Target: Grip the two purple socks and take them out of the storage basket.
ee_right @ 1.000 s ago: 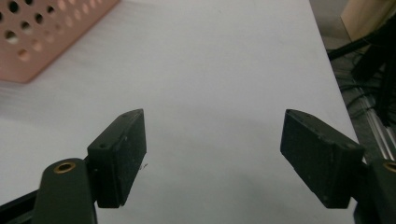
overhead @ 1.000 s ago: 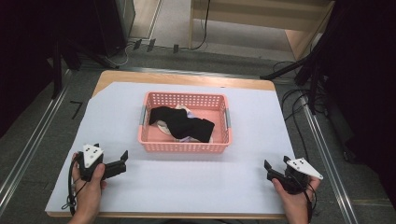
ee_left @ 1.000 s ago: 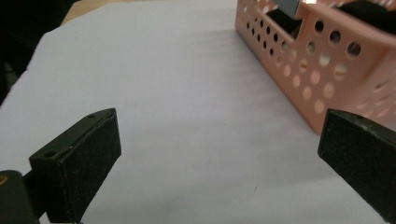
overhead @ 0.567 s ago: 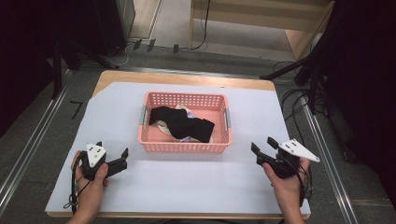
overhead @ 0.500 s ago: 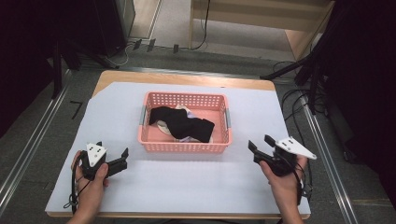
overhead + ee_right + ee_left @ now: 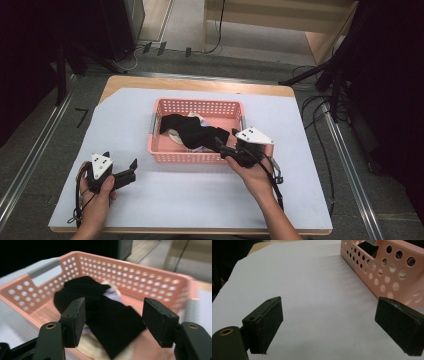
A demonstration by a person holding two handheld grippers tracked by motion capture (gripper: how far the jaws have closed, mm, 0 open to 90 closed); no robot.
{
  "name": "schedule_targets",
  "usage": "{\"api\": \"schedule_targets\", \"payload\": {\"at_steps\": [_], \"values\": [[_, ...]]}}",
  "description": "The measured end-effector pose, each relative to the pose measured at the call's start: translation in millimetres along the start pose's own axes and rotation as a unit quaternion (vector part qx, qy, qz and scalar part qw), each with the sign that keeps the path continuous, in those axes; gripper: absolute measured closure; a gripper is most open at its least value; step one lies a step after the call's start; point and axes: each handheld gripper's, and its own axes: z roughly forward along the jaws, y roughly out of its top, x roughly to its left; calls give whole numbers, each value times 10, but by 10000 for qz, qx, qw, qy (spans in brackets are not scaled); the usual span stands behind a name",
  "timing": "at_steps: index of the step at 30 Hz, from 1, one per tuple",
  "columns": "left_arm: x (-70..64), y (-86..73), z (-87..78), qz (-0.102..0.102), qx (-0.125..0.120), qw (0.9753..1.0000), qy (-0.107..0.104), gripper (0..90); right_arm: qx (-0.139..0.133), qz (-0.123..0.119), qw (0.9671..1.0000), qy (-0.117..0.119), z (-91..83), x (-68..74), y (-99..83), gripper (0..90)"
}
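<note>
Our right tongs (image 6: 226,146), jaws wide and empty, had swung in to the pink basket's (image 6: 197,157) near rim, poised over the black cloth (image 6: 192,131); left tongs (image 6: 131,169) rested open on the tabletop (image 6: 200,195)

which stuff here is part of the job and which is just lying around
In the job:
- black cloth garment
- pink perforated plastic basket
- right tool, open over the basket
- pale cloth under the black one

Lying about:
- left tool, open, idle on the white table cover
- floor cables

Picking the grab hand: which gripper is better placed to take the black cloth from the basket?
Right. The right gripper is at the pink basket, jaws open toward the black cloth. The left gripper rests on the white sheet, outside it.
</note>
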Motion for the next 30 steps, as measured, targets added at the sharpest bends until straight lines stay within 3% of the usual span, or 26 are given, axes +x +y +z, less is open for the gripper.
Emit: {"api": "schedule_targets", "payload": {"at_steps": [5, 9, 14, 16, 17, 20, 21, 22, 23, 24, 26, 28, 30], "values": [[13, 5, 4, -101, 38, 9999, 82, 85, 203, 22, 9998, 0, 239, 78, 56, 375], [62, 8, 10, -293, 84, 9995, -73, 84, 353, 113, 9993, 3, 374, 113, 101, 383], [58, 10, 12, -263, 135, 9995, -100, 83, 517, 194, 9984, 81, 494, 144, 131, 416], [58, 8, 5, -243, 177, 9995, -61, 82, 742, 296, 9968, 61, 575, 159, 153, 472], [63, -1, -3, -227, 311, 9993, 13, 82, 727, 299, 9969, 35, 604, 159, 150, 477], [76, -3, -13, -241, 290, 9993, -51, 82, 763, 335, 9965, 6, 654, 161, 145, 507], [79, -4, -14, -248, 278, 9993, -65, 82, 819, 373, 9959, 9, 680, 160, 139, 531], [77, -4, -16, -220, 293, 9993, -100, 82, 978, 518, 9938, 129, 726, 147, 122, 621], [77, -4, -16, -220, 293, 9993, -100, 83, 978, 518, 9938, 129, 726, 147, 122, 621], [72, -8, -15, -203, 260, 9994, -121, 83, 1190, 610, 9908, 201, 755, 140, 104, 756], [69, -10, -16, -198, 238, 9994, -130, 83, 1260, 588, 9902, 159, 746, 127, 100, 886], [69, -13, -24, -185, 213, 9995, -173, 83, 1144, 671, 9910, 168, 698, 99, 125, 900], [77, -13, -28, -171, 214, 9994, -189, 83, 855, 579, 9946, 68, 641, 80, 161, 900]]}}
